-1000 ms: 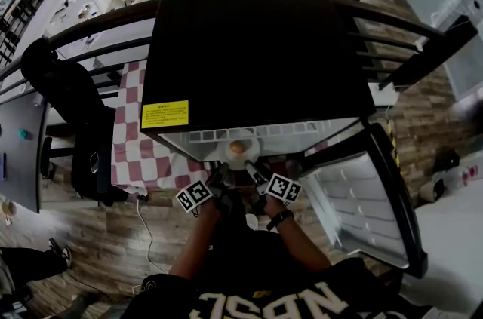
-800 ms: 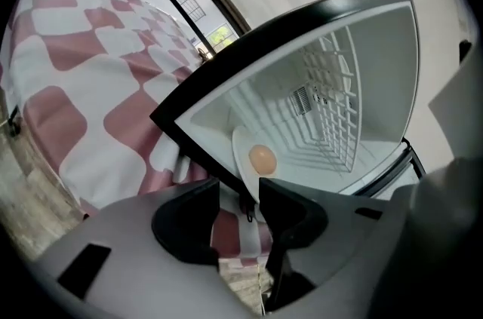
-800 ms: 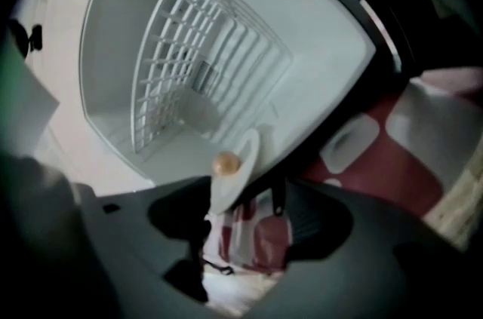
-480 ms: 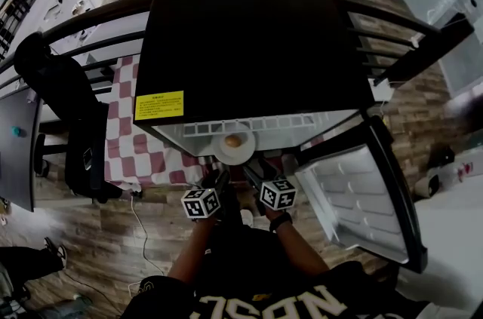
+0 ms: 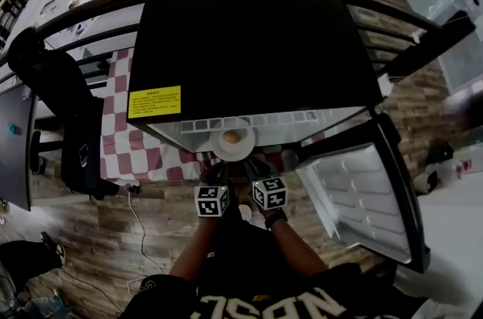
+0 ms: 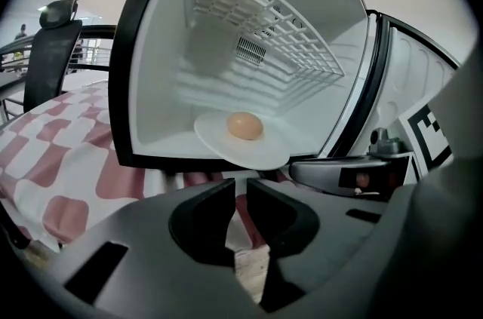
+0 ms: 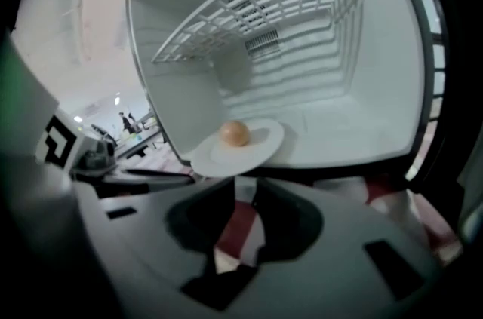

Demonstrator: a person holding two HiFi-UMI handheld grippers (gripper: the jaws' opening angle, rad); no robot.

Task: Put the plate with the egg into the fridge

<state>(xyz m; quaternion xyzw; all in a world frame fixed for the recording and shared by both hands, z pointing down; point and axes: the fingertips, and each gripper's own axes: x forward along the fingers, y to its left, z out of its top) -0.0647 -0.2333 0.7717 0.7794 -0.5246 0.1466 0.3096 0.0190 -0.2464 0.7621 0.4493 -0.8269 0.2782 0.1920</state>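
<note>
The plate (image 5: 243,152) with the egg (image 5: 232,136) is set on the fridge (image 5: 249,38) floor, front rim past the sill, rear hidden from above by the fridge top. The left gripper (image 6: 241,185) and right gripper (image 7: 245,191) are held just before it, jaws just narrowed to a slit, empty

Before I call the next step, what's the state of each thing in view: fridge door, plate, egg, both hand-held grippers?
Fridge door: open.
Plate: on the fridge floor, front rim overhanging the edge.
Egg: whole, on the plate.
Left hand-held gripper: jaws just been closing, narrow gap, empty.
Right hand-held gripper: jaws just been closing, narrow gap, empty.
</note>
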